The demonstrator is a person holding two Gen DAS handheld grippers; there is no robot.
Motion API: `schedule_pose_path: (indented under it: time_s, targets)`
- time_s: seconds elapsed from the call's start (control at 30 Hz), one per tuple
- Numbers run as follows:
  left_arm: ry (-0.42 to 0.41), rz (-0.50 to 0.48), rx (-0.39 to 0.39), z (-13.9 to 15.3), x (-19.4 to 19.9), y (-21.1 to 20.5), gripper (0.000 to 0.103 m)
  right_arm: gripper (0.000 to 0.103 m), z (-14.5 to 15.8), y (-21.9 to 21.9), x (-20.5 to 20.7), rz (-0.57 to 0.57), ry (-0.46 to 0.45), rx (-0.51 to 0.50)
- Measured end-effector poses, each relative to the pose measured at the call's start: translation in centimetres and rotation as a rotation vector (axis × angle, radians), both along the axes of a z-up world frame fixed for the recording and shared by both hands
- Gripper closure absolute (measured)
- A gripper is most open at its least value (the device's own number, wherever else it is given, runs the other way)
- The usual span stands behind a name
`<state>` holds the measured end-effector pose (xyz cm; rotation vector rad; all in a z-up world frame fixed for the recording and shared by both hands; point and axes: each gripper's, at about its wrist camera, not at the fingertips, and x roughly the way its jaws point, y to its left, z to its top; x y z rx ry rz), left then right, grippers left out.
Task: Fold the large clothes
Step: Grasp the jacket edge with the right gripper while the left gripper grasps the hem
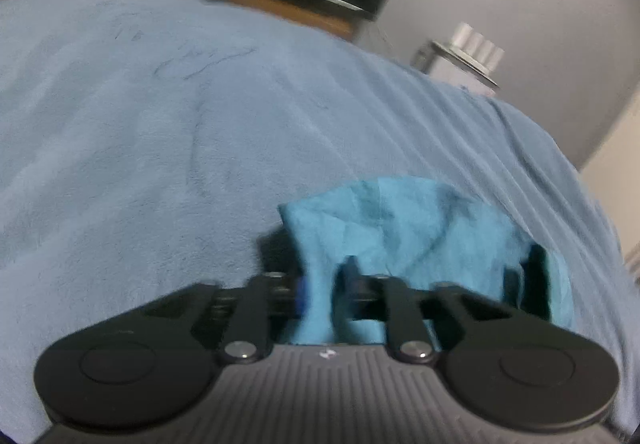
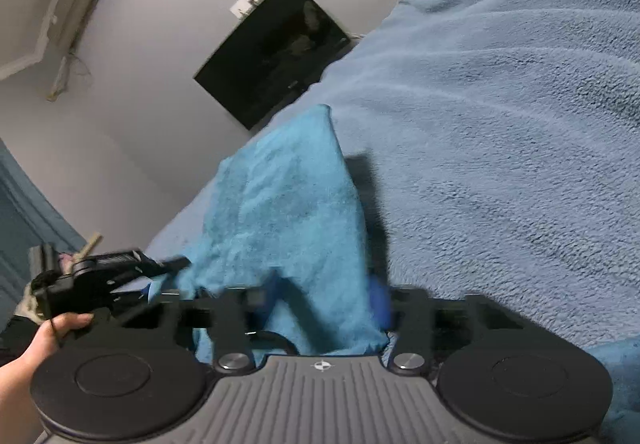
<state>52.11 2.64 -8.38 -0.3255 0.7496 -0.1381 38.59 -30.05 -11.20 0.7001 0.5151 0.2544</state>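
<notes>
Both grippers pinch one turquoise cloth, lifted over the blue blanket.

Your left gripper [image 1: 320, 284] is clamped on the cloth [image 1: 404, 228] and so is your right gripper [image 2: 320, 304] — the cloth [image 2: 288, 212] bunches up between the two, above the blanket [image 2: 500, 124]. Keep both grips firm, draw the held edge taut and level, then lay it down flat — slack here would likely crease the fold.

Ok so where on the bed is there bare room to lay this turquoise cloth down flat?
The pale blue fleece blanket lies bare ahead of the right hand-held gripper, up toward the black wall-mounted screen. In the left view it is also bare left of the turquoise cloth. It is crowded only near the left hand-held gripper, where the cloth bunches.
</notes>
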Motion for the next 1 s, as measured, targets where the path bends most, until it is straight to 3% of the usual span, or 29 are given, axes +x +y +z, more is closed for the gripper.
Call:
schedule_pose_path:
  time_s: [0.1,0.3,0.5,0.57,0.67,0.77,0.83,0.9,1.0]
  targets:
    - [-0.097,-0.054,0.011,1.9,-1.8,0.0,0.103,0.096,0.2,0.1,-0.8,0.012,-0.064,-0.001]
    - [-0.234,-0.13,-0.107,5.6,-7.9,1.6,0.103,0.098,1.7,-0.1,-3.6,0.044,-0.189,-0.006]
    - [-0.315,-0.167,-0.192,7.8,-17.0,3.5,0.103,0.098,4.5,0.1,-7.6,0.102,-0.236,-0.042]
    - [-0.308,-0.17,-0.189,7.9,-20.1,4.2,0.103,0.098,5.4,0.0,-9.4,0.136,-0.236,-0.045]
    - [-0.259,-0.155,-0.174,6.7,-24.5,5.4,0.103,0.098,7.0,0.1,-12.4,0.202,-0.223,-0.129]
    - [-0.177,-0.138,-0.141,5.1,-28.3,6.2,0.103,0.094,7.5,-0.2,-14.7,0.24,-0.114,-0.242]
    - [-0.125,-0.114,-0.092,4.4,-30.5,6.5,0.101,0.085,7.4,-1.0,-16.3,0.192,-0.023,-0.33]
    - [-0.091,-0.079,-0.065,4.1,-32.8,7.0,0.1,0.067,7.6,-2.3,-17.9,0.119,0.059,-0.354]
    - [-0.075,-0.016,-0.054,4.5,-35.8,7.8,0.093,0.059,8.9,-3.7,-20.4,0.043,0.054,-0.324]
